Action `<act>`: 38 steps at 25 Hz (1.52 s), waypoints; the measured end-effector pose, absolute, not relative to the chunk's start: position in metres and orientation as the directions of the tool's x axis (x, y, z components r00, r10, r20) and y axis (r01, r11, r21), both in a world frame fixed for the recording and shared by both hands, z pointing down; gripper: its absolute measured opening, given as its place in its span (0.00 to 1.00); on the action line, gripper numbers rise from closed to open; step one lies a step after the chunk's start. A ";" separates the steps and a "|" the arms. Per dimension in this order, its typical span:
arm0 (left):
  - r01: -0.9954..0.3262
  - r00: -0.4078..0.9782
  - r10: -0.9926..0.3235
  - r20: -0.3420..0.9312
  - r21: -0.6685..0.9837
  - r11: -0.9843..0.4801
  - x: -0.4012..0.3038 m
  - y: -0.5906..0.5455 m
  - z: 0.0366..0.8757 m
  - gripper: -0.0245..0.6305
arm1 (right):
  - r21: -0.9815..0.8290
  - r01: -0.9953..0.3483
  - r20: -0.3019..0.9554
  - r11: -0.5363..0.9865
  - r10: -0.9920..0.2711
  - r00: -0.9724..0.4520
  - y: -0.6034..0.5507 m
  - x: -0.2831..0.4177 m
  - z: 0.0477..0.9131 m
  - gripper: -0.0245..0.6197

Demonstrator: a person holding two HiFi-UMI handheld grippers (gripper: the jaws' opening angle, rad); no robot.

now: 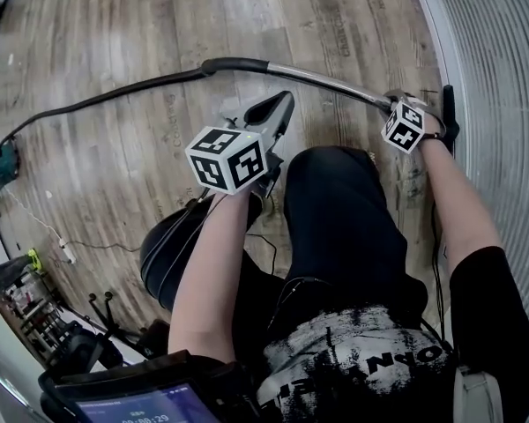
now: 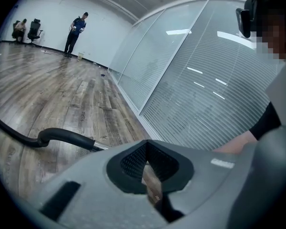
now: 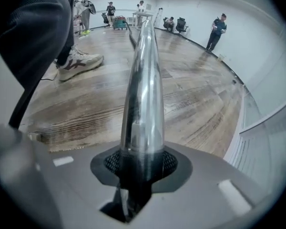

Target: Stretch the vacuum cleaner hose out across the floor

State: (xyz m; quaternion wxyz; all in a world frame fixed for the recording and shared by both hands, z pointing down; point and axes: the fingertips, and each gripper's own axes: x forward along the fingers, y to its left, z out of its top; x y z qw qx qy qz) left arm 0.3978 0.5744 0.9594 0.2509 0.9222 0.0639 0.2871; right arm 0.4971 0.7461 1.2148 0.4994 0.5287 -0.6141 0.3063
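A black vacuum hose (image 1: 106,95) curves over the wooden floor from the far left to a black bent handle (image 1: 238,63), which runs on into a chrome wand tube (image 1: 326,79). My right gripper (image 1: 395,102) points steeply down and is shut on that tube near its right end. In the right gripper view the tube (image 3: 143,80) rises straight out from between the jaws (image 3: 142,171). My left gripper (image 1: 278,113) hovers just short of the handle, shut with nothing in it. In the left gripper view (image 2: 150,175) the handle (image 2: 66,137) and the hose (image 2: 9,130) lie ahead on the floor.
A glass wall with blinds (image 1: 494,60) runs along the right, close to the wand. A dark rounded body (image 1: 163,254) sits by my legs, with a thin cable (image 1: 88,245) beside it. Clutter (image 1: 18,289) lines the left edge. People stand far off (image 2: 76,30) (image 3: 218,30).
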 end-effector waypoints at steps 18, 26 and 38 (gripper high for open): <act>-0.038 0.833 0.268 0.483 0.534 -0.845 0.386 0.573 0.966 0.04 | 0.237 -0.964 0.928 0.122 -0.321 0.187 0.757 0.526 1.204 0.32; -0.001 0.821 0.307 0.481 0.539 -0.842 0.403 0.586 0.973 0.04 | 0.245 -0.965 0.896 0.092 -0.401 0.189 0.764 0.518 1.168 0.18; 0.226 0.778 0.465 0.423 0.503 -0.834 0.437 0.590 0.942 0.04 | 0.104 -0.980 0.782 -0.166 -0.595 0.184 0.765 0.503 1.029 0.05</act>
